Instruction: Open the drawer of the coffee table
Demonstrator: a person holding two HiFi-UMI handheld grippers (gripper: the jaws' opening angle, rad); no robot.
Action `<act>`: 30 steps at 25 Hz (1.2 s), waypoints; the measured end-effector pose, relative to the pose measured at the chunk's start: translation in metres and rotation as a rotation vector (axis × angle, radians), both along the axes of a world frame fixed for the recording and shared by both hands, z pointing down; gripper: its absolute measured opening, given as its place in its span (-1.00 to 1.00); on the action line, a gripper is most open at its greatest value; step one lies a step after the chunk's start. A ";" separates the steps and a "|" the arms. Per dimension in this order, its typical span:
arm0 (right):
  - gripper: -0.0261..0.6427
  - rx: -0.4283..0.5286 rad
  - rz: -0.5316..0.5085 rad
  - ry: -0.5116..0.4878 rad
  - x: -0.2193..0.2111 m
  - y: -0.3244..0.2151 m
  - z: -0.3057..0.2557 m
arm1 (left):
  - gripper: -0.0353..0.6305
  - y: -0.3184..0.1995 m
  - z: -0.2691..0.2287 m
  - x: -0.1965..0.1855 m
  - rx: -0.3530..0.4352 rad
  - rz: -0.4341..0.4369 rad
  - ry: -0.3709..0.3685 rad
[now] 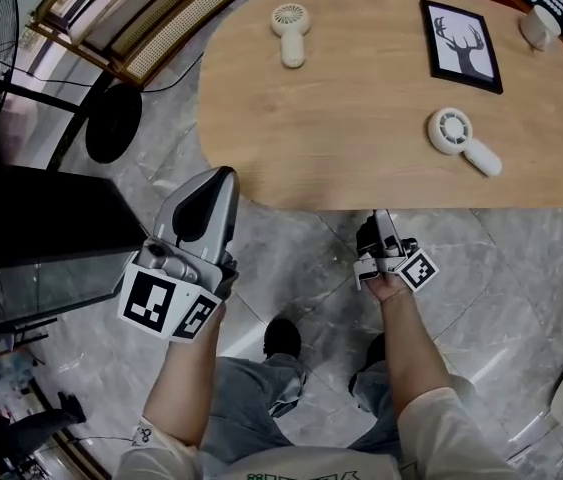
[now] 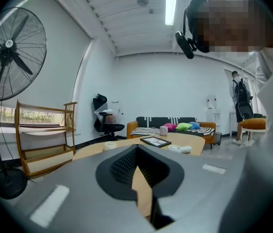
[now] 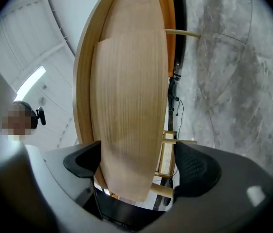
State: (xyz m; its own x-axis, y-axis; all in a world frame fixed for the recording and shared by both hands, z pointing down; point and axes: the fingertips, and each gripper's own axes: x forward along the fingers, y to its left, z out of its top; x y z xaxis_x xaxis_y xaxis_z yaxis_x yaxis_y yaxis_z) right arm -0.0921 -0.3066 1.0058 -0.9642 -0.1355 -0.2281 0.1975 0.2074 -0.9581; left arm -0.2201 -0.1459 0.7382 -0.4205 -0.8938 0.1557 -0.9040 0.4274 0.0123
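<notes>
**A:** Right gripper [image 3: 135, 165], quick?

**B:** Your jaws stand apart, rolled sideways, with the drawer front [image 3: 126, 106] between them. One pad sits just against the panel and the other has a gap, so there's no clamp yet. No handle shows, so you're probably set to pinch the panel itself.

**A:** Left gripper [image 2: 139, 174]?

**B:** Jaws together bar a sliver, nothing between. You hold it off to the side, likely to keep the drawer's path free.

**A:** Past the jaws?

**B:** The coffee table top [image 1: 361, 128] sits over the drawer, which I judge closed. Farther out are a handheld fan [image 1: 289, 30], a second fan [image 1: 458, 136] and a deer picture [image 1: 461, 43].
</notes>
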 end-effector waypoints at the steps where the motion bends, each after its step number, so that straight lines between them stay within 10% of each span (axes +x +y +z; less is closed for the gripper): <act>1: 0.52 -0.001 0.002 -0.009 -0.002 -0.001 0.000 | -0.90 -0.001 0.002 0.000 -0.002 0.000 0.001; 30: 0.06 -0.049 -0.012 -0.124 0.036 0.022 -0.007 | -0.90 0.000 0.007 0.015 -0.003 0.022 0.022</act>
